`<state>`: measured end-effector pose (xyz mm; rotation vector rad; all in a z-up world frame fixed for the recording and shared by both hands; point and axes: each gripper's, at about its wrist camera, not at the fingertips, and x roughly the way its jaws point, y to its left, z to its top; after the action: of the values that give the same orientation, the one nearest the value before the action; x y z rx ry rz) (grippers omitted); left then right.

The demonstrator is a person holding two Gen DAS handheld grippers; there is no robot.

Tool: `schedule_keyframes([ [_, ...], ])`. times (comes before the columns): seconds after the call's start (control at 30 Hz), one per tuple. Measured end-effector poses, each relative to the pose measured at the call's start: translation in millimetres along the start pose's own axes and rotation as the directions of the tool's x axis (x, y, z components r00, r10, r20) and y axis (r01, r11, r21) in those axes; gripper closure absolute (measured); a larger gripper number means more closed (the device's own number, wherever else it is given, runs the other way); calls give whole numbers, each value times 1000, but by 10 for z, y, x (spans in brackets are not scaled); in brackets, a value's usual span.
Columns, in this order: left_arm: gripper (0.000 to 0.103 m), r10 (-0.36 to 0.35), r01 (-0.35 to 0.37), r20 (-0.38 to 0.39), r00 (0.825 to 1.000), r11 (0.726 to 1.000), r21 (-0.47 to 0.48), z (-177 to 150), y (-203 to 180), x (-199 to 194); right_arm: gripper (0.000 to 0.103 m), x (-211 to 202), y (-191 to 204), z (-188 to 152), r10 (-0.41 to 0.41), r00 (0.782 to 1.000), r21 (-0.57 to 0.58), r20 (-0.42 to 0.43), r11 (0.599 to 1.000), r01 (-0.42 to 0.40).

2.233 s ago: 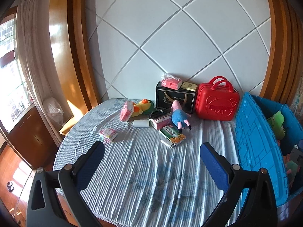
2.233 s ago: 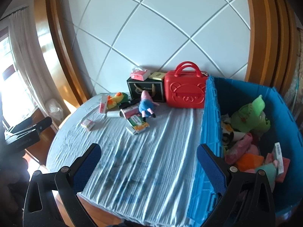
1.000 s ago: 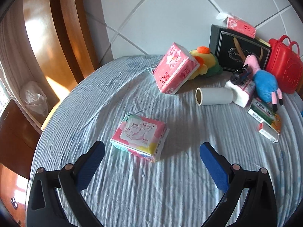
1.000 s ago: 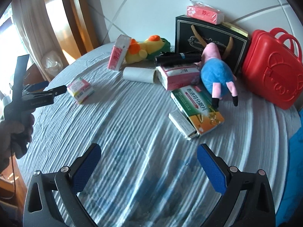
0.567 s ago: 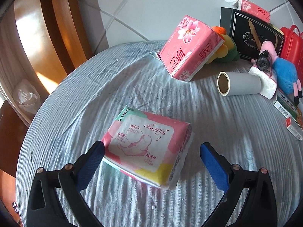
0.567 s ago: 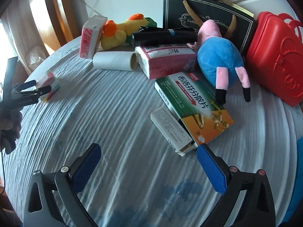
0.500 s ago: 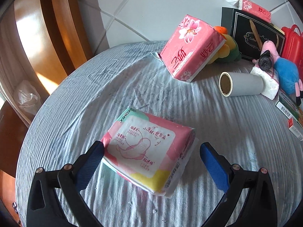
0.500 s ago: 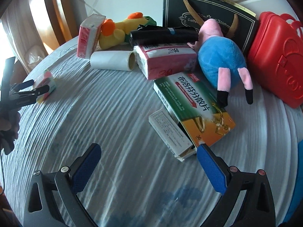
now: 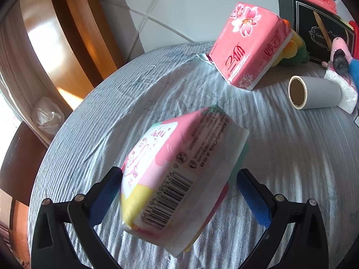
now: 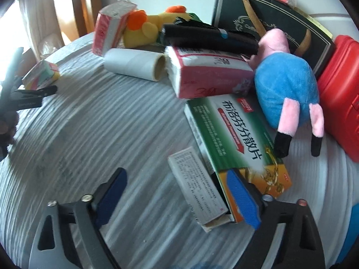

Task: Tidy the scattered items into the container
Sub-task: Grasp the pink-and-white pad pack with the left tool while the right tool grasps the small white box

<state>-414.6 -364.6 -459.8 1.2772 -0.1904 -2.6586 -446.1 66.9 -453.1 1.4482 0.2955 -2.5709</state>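
Observation:
In the left wrist view my left gripper [image 9: 179, 196] is open, its blue pads on either side of a pink, yellow and white pad packet [image 9: 177, 183]. The packet is tipped up on edge, barcode toward me, leaning against the left pad; the right pad stands clear of it. In the right wrist view my right gripper [image 10: 177, 194] is open low over the bed, straddling a small white box [image 10: 197, 188] that pokes out of a green and orange medicine box [image 10: 235, 139]. The left gripper and packet [image 10: 41, 75] show at far left there.
On the striped bedspread [image 9: 291, 157]: a pink tissue pack [image 9: 249, 44], a paper roll [image 9: 314, 93], a yellow plush [image 10: 148, 28], a black umbrella [image 10: 208, 38] on a tissue pack [image 10: 208, 76], a blue pig plush [image 10: 287, 87], a black box [image 10: 269, 22], a red case [image 10: 341, 98].
The pad packet has tipped from lying flat to standing on edge between my left fingers. My right gripper has moved closer and lower, over the small white box and the medicine box.

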Motion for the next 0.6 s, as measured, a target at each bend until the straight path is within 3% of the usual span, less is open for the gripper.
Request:
schedule_keyframes([
  [0.1,1,-16,16,-15,1000,1000,-22,9,63,50,19,42,52,-6,-14,1000,-41,-22,999,13],
  [0.23,1,-29,27,-27,999,998,-49,38,115,105,29,113,-165,-28,2,999,96,-43,995,2],
  [0.37,2,-44,43,-18,999,998,-42,57,126,111,36,120,-208,-94,2,999,114,-44,993,3],
  [0.4,6,-51,50,-10,999,998,-44,69,139,105,40,113,-216,-99,3,999,119,-43,993,2],
  [0.47,35,-70,70,6,998,996,-55,76,146,70,64,105,-229,-78,9,999,136,-40,991,-4],
  [0.53,48,-95,95,12,995,993,-62,78,167,44,84,102,-242,-56,12,999,139,-44,990,-6],
  [0.6,51,-116,116,12,993,992,-53,68,155,35,85,111,-225,-56,12,999,133,-49,991,-5],
])
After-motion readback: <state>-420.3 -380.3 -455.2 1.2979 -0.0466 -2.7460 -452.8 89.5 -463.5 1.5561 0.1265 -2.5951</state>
